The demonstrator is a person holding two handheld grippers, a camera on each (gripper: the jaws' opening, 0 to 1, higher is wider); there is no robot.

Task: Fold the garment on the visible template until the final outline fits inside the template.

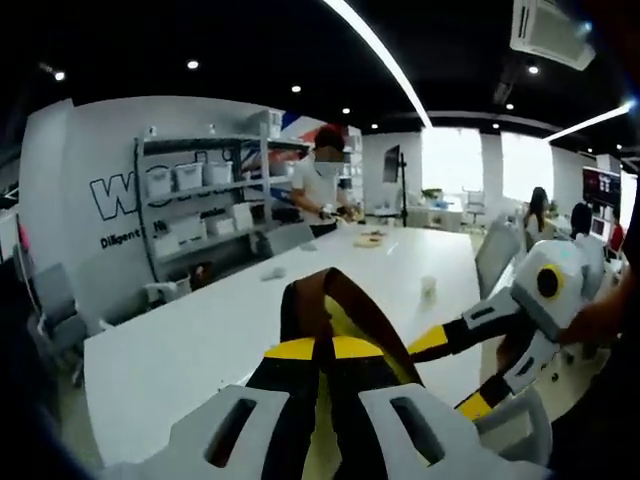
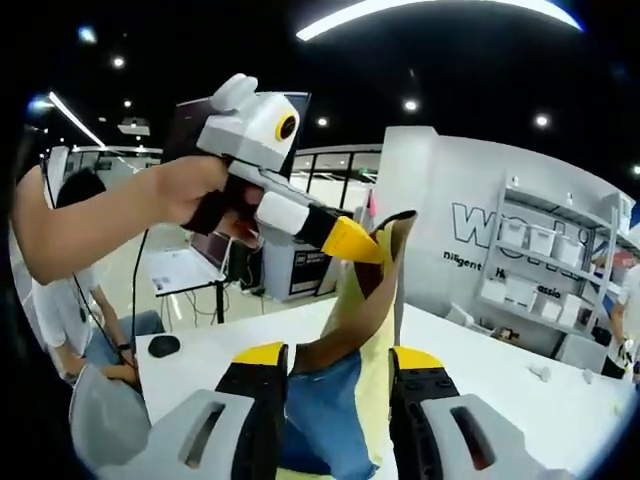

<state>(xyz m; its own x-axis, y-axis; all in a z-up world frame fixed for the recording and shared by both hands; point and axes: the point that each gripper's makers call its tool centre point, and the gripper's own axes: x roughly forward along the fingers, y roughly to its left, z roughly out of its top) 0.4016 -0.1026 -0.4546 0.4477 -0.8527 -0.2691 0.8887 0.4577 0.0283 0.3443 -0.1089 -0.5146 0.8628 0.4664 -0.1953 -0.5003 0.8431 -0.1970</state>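
I pinch the garment [image 2: 350,330] in both grippers, left [image 1: 325,365] and right [image 2: 335,365], lifted above the desk [image 1: 200,340]; next I must lay it down folded.

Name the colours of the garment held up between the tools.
Brown, yellow and blue garment, best in the right gripper view.

A: The garment [image 1: 330,330] ran off the bottom edge behind the left gripper [image 1: 330,425], so its full shape was anyone's guess.

B: Yep, and the shelf boxes [image 1: 175,178] were too blurry to read.
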